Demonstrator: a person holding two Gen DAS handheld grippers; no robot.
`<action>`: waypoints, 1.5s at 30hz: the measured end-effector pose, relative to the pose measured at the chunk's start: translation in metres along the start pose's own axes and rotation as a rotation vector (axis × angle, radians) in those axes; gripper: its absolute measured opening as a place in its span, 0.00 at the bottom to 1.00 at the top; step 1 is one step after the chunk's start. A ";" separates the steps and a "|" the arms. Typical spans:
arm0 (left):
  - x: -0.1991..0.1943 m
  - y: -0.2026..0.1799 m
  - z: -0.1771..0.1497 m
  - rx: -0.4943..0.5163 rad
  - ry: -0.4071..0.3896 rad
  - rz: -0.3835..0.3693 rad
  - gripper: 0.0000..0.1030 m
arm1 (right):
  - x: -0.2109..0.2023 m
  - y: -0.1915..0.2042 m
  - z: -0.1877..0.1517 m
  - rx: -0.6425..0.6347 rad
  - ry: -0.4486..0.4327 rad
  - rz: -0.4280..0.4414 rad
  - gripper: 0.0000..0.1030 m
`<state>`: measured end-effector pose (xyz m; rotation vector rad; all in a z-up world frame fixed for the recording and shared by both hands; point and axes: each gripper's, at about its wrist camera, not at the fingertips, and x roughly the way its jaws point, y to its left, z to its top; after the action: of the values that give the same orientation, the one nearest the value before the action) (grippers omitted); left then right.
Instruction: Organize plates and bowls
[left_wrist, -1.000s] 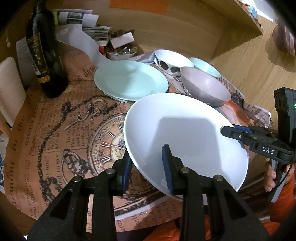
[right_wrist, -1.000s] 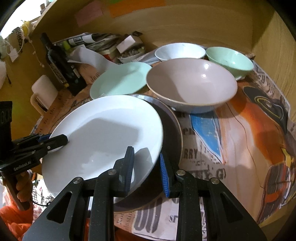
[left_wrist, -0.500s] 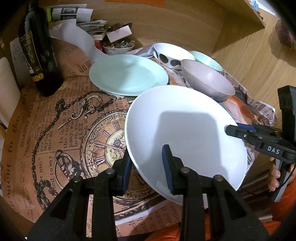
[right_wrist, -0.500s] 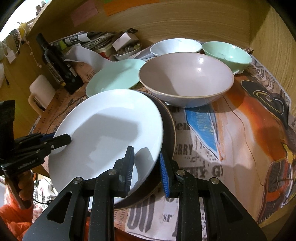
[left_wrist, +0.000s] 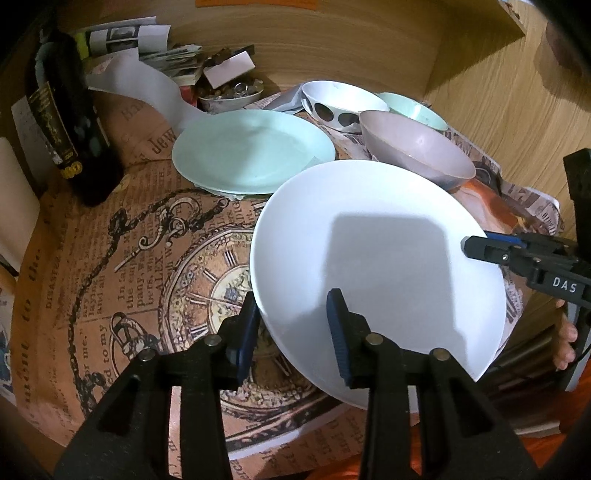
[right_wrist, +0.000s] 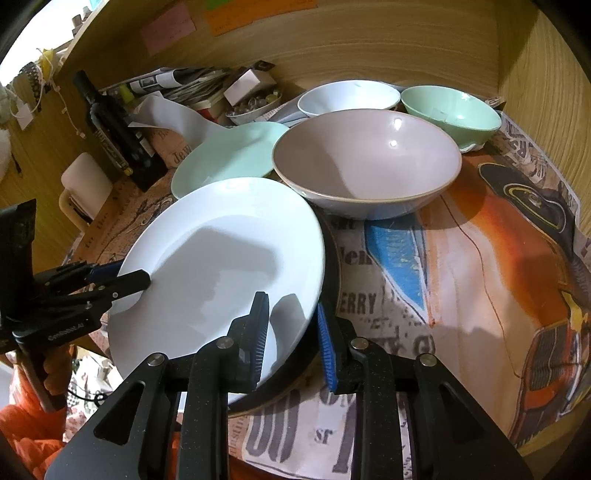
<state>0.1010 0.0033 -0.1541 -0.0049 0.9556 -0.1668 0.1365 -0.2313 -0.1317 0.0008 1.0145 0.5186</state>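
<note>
Both tongs, the left tongs (left_wrist: 291, 332) having just been opening and the right tongs (right_wrist: 293, 332) clamped, straddle the white plate (left_wrist: 376, 258)'s rim; next, probably stacking it on the mint plate (left_wrist: 251, 147).

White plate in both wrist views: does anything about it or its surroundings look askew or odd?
Yes. The white plate sits tilted off the table, gripped at opposite rims by the left gripper and right gripper. A dark plate lies beneath it. Nothing looks spilled or broken.
</note>
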 end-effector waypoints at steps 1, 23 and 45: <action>0.000 -0.001 0.000 0.007 0.002 0.005 0.36 | 0.000 0.000 0.000 -0.001 0.001 0.000 0.22; 0.002 0.009 0.003 0.009 0.011 0.044 0.48 | -0.003 0.006 0.001 -0.061 0.000 -0.082 0.19; -0.057 0.040 0.033 -0.089 -0.228 0.088 0.66 | -0.034 0.025 0.053 -0.114 -0.184 -0.065 0.43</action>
<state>0.1013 0.0489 -0.0916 -0.0625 0.7338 -0.0408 0.1553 -0.2108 -0.0696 -0.0842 0.8024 0.5070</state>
